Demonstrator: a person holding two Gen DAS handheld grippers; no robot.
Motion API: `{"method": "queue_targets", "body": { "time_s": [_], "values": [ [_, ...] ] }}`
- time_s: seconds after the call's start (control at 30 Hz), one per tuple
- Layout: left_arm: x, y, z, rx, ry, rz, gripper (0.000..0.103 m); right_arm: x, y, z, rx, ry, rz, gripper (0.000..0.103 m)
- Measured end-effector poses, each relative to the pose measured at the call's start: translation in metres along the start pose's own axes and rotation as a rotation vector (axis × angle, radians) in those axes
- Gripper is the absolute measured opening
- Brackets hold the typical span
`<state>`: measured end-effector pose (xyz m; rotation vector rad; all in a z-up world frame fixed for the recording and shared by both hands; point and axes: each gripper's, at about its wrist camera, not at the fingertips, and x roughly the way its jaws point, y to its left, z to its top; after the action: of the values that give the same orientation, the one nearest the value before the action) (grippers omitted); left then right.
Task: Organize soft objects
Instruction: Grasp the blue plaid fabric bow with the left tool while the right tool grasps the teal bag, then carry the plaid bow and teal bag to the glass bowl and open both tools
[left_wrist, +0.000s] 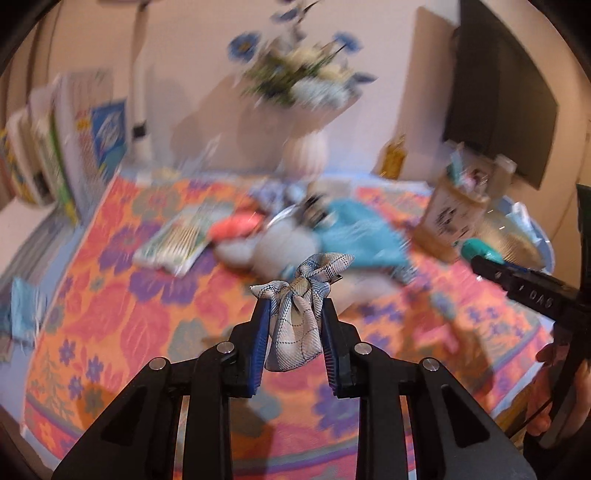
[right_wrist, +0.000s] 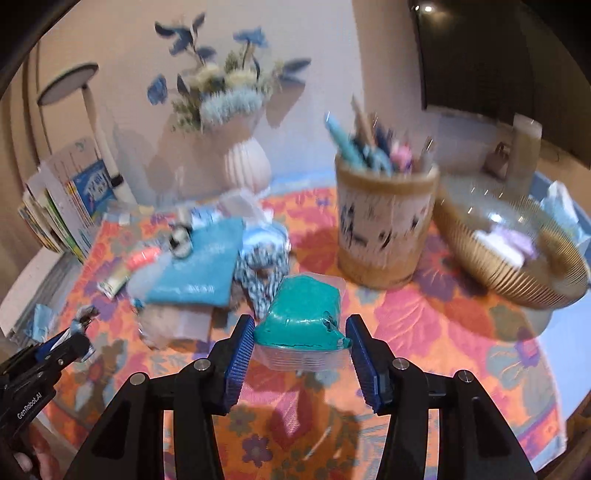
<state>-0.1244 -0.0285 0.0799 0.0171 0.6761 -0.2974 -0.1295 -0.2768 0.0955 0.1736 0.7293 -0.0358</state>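
Both grippers loaded! Left gripper (left_wrist: 293, 314) pinches a plaid fabric bundle (left_wrist: 299, 317) at frame centre, clear of the table. Right gripper (right_wrist: 301, 341) squeezes a teal pouch in clear wrap (right_wrist: 304, 321), lower centre. Risk imo: the slick wrap could slide off the pads w/ a quick swing, or clip the pen cup (right_wrist: 384, 225) en route to the gold basket (right_wrist: 517, 258), right. Floral tablecloth (right_wrist: 424, 332) below, vase (right_wrist: 245, 162) by the wall, upper left.

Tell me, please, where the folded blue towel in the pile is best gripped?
Probably at the near corner of the folded blue towel, coming from the front: that edge overhangs the pile, while a small black-and-white toy sits on its far corner.
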Motion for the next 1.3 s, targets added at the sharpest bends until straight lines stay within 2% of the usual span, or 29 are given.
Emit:
{"method": "queue_targets", "body": {
  "time_s": [0.23, 0.43, 0.53, 0.67, 0.83, 0.87, 0.9, 0.97, 1.07, 1.2, 1.27, 1.3],
  "values": [
    [-0.004, -0.072, 0.052, 0.104, -0.085, -0.122, 0.023, -0.037, -0.038, 0.029, 0.045, -0.084, -0.067, 0.050],
    [0.009, -0.149, 0.103, 0.184, -0.102, -0.292, 0.023, -0.071, -0.101, 0.058, 0.145, -0.177, -0.156, 0.050],
    [0.024, -0.190, 0.120, 0.232, -0.082, -0.366, 0.023, -0.079, -0.140, 0.068, 0.235, -0.196, -0.191, 0.050],
    [0.052, -0.239, 0.128, 0.276, -0.026, -0.448, 0.023, -0.076, -0.181, 0.072, 0.329, -0.177, -0.230, 0.050],
    [0.090, -0.273, 0.122, 0.301, 0.055, -0.470, 0.024, -0.053, -0.212, 0.065, 0.433, -0.091, -0.221, 0.051],
    [0.096, -0.278, 0.121, 0.307, 0.064, -0.482, 0.028, -0.049, -0.215, 0.065, 0.439, -0.077, -0.224, 0.054],
    [0.100, -0.281, 0.119, 0.311, 0.070, -0.495, 0.031, -0.044, -0.219, 0.064, 0.447, -0.061, -0.212, 0.062],
    [0.105, -0.284, 0.118, 0.309, 0.073, -0.494, 0.052, -0.043, -0.223, 0.062, 0.462, -0.061, -0.202, 0.075],
    [0.103, -0.278, 0.118, 0.287, 0.059, -0.510, 0.064, -0.047, -0.220, 0.060, 0.439, -0.082, -0.225, 0.075],
    [0.095, -0.265, 0.121, 0.255, 0.051, -0.536, 0.065, -0.053, -0.215, 0.055, 0.443, -0.086, -0.227, 0.075],
    [0.083, -0.259, 0.123, 0.260, 0.026, -0.555, 0.081, -0.055, -0.213, 0.053, 0.455, -0.084, -0.213, 0.075],
    [0.076, -0.256, 0.124, 0.262, 0.002, -0.547, 0.082, -0.056, -0.211, 0.052, 0.456, -0.084, -0.205, 0.075]
  ]
}}
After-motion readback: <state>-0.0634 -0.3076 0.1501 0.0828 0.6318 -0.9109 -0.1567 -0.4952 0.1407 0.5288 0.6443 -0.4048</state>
